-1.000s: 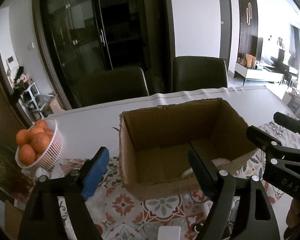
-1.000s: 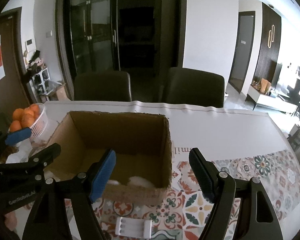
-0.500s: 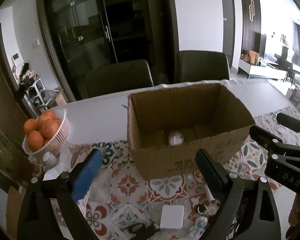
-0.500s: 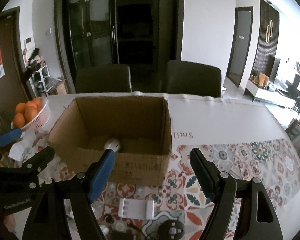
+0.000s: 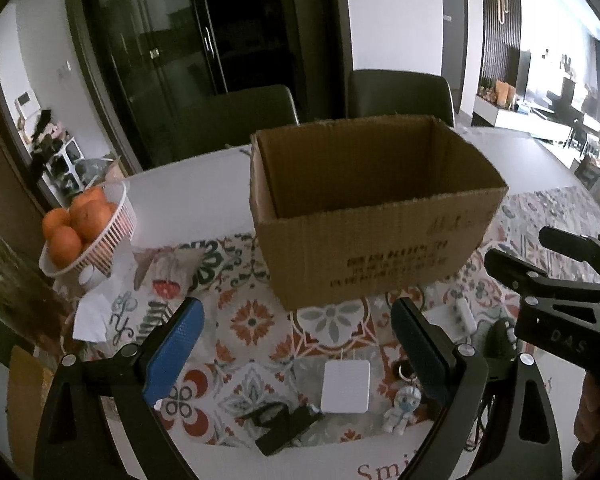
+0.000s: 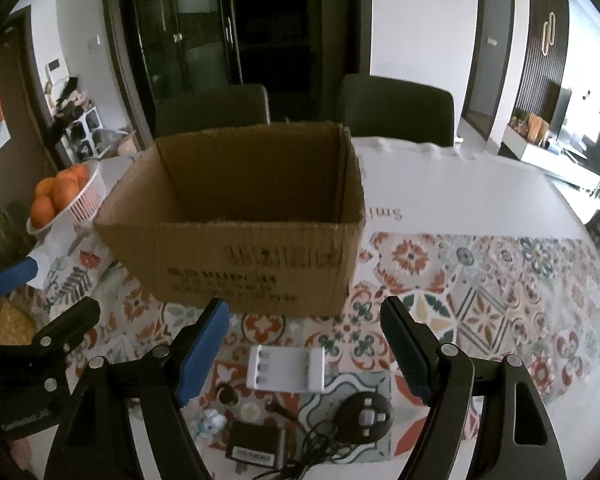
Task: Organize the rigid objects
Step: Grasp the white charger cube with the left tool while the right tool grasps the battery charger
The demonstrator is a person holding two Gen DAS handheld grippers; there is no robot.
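Sitting upright on the patterned cloth [image 6: 480,280], the cardboard box [image 6: 240,248] has its mouth open to the ceiling and its long side running across in front of both claws, roughly left to right. From this low angle I can't see its floor, so whether anything lies inside is impossible to tell.

Plenty looks left to sort, I'd say. Just in front of the box, on the near strip of cloth, loose pieces lie scattered: a white charger tray [image 6: 287,368] nearest the box wall, a round black gadget [image 6: 364,416] with a cord, a black power brick [image 6: 256,446], and a small white figurine [image 5: 402,404]. The left camera also shows a white square block [image 5: 346,386] and a black clip-like piece [image 5: 284,424] beside it. None of them is touching the box.

The left claw [image 5: 296,348] hangs with its blue pads wide apart and nothing between them, above the white block. The right claw [image 6: 304,350] is likewise spread and empty, framing the charger tray, which lies with its long side across the claw's gap. My guess is that tray is the next pick.

Off to the left, well apart from the work, a white basket [image 5: 108,236] of oranges [image 5: 78,220] stands on the table edge with crumpled tissue [image 5: 94,316] below it.
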